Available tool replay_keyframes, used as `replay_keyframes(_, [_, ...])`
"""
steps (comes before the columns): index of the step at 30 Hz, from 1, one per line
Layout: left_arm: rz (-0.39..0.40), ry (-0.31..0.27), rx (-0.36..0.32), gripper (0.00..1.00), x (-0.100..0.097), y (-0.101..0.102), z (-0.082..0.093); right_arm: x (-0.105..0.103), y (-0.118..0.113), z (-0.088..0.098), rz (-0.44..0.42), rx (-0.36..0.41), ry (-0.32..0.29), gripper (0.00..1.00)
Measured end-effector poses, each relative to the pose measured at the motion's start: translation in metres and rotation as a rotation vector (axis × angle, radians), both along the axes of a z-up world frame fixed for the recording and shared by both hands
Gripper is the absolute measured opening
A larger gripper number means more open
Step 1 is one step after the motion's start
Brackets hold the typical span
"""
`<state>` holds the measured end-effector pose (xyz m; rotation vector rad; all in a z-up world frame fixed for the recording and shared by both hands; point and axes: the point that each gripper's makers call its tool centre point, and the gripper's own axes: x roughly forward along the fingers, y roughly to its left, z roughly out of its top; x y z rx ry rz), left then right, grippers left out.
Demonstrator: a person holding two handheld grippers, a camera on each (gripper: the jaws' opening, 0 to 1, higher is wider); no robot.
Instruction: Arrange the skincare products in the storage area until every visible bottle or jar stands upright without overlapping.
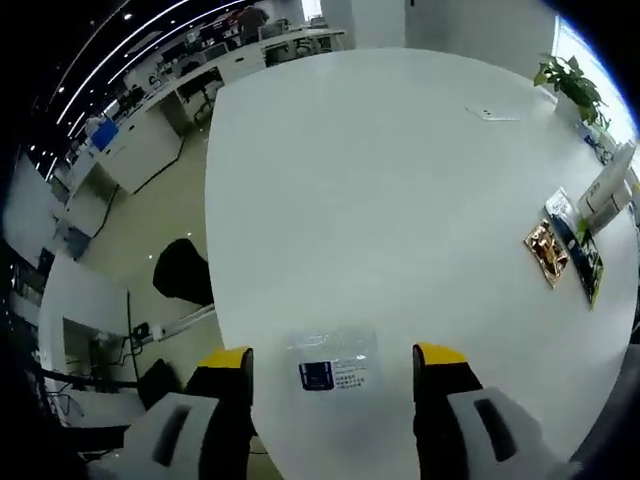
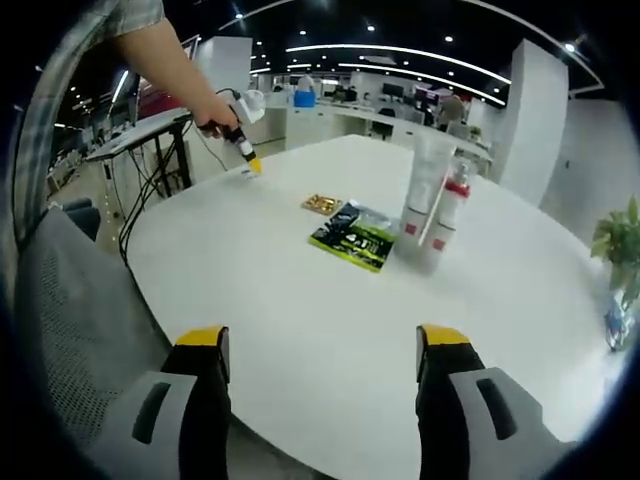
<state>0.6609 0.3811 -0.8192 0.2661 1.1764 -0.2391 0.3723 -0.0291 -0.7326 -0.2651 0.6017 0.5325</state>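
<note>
A tall white tube (image 2: 428, 180) stands upright on the white table (image 2: 300, 300), and a white bottle with a red cap (image 2: 452, 215) stands against it. Beside them lie a green-black packet (image 2: 352, 238) and a small gold packet (image 2: 321, 204). The left gripper view has these at the far right: tube (image 1: 610, 190), green-black packet (image 1: 582, 255), gold packet (image 1: 547, 250). My left gripper (image 1: 332, 356) is open, and a clear sachet with a blue label (image 1: 336, 365) lies on the table between its yellow tips. My right gripper (image 2: 322, 340) is open over the near table edge, holding nothing.
A person's hand holds the left gripper (image 2: 243, 148) at the table's far left edge. A grey mesh chair (image 2: 70, 300) is at the near left. A potted plant (image 2: 620, 240) stands at the right. A small flat item (image 1: 495, 115) lies far across the table.
</note>
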Motion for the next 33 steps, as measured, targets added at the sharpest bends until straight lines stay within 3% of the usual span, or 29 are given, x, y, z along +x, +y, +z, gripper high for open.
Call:
replay_keyframes(15, [0.054,-0.004,-0.047,0.56,-0.009,0.006,-0.01,-0.002,0.001,-0.003,0.011,-0.011,0.015,0.72])
replay_keyframes(18, [0.062,0.014,-0.143,0.43,-0.014,-0.01,-0.011,-0.002,0.002,-0.004,0.018,-0.017,0.017,0.72])
replay_keyframes(19, [0.096,-0.002,-0.127,0.43,-0.013,-0.007,-0.01,-0.003,0.002,-0.004,0.019,-0.017,0.017,0.72])
replay_keyframes(20, [0.061,0.001,-0.113,0.42,-0.015,-0.008,-0.007,-0.003,0.002,-0.004,0.02,-0.016,0.018,0.72])
replay_keyframes(27, [0.064,0.014,-0.113,0.41,-0.015,-0.005,-0.007,-0.003,0.002,-0.004,0.02,-0.015,0.018,0.71])
replay_keyframes(33, [0.039,0.027,-0.103,0.41,-0.023,-0.015,-0.005,-0.002,0.002,-0.003,0.019,-0.012,0.012,0.71])
